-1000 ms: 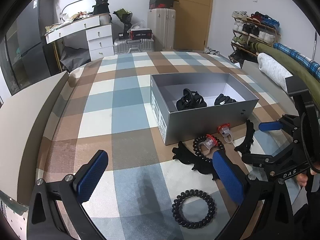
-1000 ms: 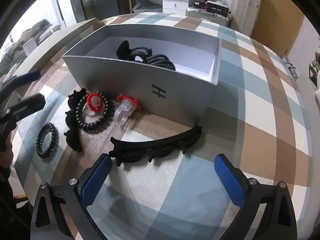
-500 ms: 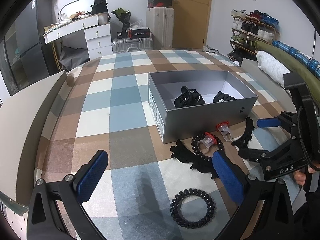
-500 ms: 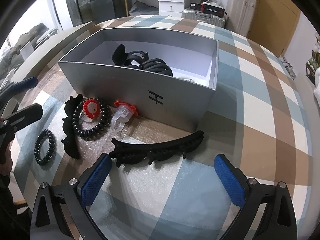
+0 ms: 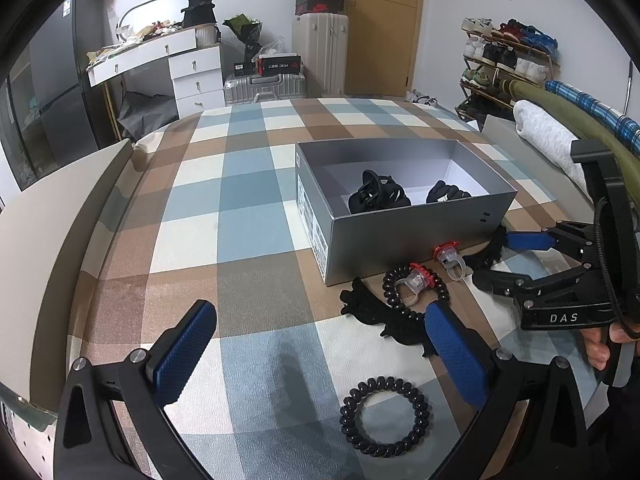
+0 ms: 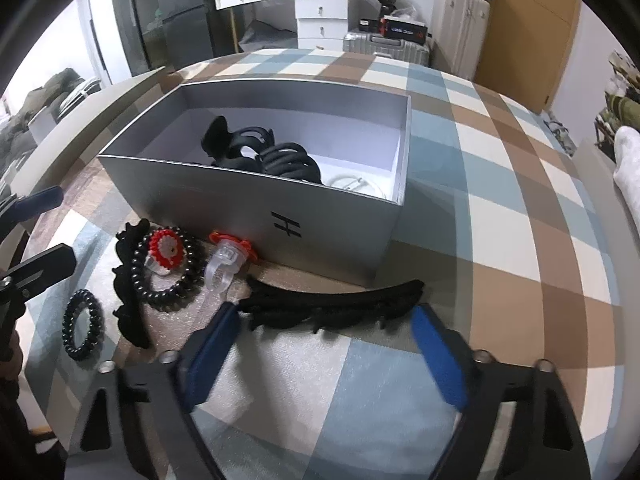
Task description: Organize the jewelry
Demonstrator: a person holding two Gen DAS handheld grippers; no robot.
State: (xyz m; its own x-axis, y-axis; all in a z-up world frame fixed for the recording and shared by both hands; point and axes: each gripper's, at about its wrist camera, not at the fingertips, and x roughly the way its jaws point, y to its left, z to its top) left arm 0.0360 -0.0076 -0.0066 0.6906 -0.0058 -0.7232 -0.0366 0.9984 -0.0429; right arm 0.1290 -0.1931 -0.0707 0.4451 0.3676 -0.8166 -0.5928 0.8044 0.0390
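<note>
Just then the right gripper (image 6: 324,344) had been closing, its ribbed blue pads flanking the long, jagged black hair clip (image 6: 336,304) without clearly pressing it, before the grey box (image 6: 248,204). The left gripper (image 5: 320,354) stood wide and empty, a coiled black hair tie (image 5: 384,416) near its right pad.

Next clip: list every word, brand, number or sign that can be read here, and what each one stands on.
"DAS": white letters on the black body of the right claw, seen from the left wrist view.
An "H"-like mark with a doubled crossbar: black, on the front wall of the grey box.
"30", partly legible: on the black bag on the dresser.
White label on the box's end wall: too small to read.
Red and black carton on the suitcase: print blurred.
</note>
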